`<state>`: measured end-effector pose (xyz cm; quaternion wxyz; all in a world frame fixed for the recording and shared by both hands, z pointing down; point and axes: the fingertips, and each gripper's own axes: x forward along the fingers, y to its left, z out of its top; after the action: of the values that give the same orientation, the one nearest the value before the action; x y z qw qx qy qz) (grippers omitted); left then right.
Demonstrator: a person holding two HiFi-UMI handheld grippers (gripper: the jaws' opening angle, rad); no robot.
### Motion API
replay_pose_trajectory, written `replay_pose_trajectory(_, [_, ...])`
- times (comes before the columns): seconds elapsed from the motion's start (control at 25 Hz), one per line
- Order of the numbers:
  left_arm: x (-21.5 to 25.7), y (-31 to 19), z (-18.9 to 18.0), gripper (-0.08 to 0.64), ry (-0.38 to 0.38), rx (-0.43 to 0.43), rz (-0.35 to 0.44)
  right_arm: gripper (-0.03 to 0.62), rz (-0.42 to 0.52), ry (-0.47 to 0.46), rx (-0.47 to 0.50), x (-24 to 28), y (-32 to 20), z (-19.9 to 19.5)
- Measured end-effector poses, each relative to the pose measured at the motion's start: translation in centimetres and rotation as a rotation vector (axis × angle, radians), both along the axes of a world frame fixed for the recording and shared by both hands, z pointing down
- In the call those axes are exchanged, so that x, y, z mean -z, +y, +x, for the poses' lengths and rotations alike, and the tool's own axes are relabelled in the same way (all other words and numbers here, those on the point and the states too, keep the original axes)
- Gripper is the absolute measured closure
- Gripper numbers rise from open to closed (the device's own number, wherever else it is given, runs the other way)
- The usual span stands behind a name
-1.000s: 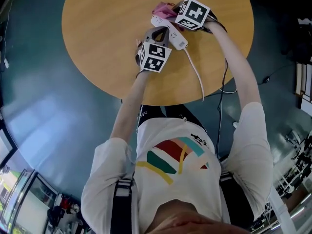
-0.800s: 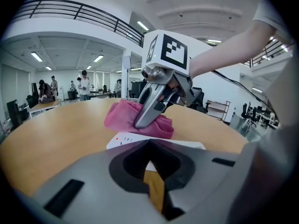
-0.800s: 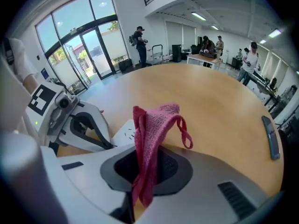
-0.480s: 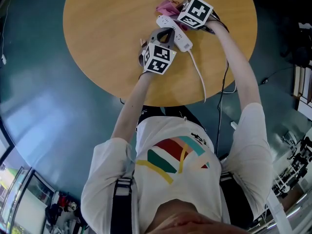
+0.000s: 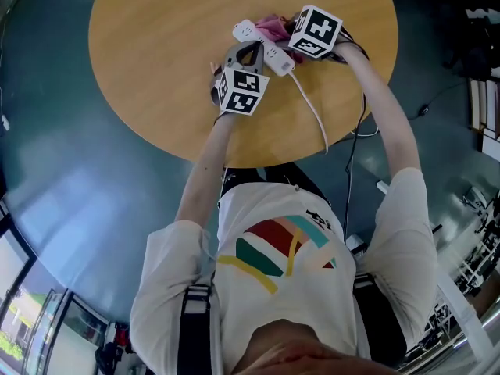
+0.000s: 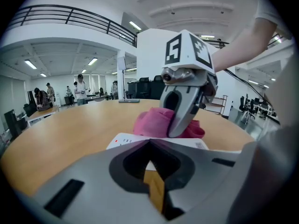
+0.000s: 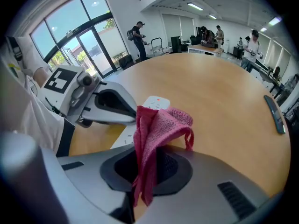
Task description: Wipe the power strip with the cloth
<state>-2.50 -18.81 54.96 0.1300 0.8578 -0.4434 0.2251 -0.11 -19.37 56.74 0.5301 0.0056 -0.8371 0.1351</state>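
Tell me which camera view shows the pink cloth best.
The right gripper view: the cloth hangs large in the centre, clamped by the right gripper. The left gripper view shows it partly behind that gripper, beyond the power strip. The head view shows only a small pink patch.

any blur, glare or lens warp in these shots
Head view: heavy fisheye bend, round wooden table sharp, pale glare on the teal floor. Left gripper view: dark vignetted corners, pink cloth in focus. Right gripper view: bright glass doors upper left, white power strip slightly soft.
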Motion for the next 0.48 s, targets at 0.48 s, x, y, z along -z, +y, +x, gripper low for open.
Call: replay_pose_trajectory(0.48, [-0.9, 0.9, 1.3, 0.518, -0.016, -0.030, -0.003, 0.552, -0.010, 0.016, -0.127, -1.3, 5.7, 6.4])
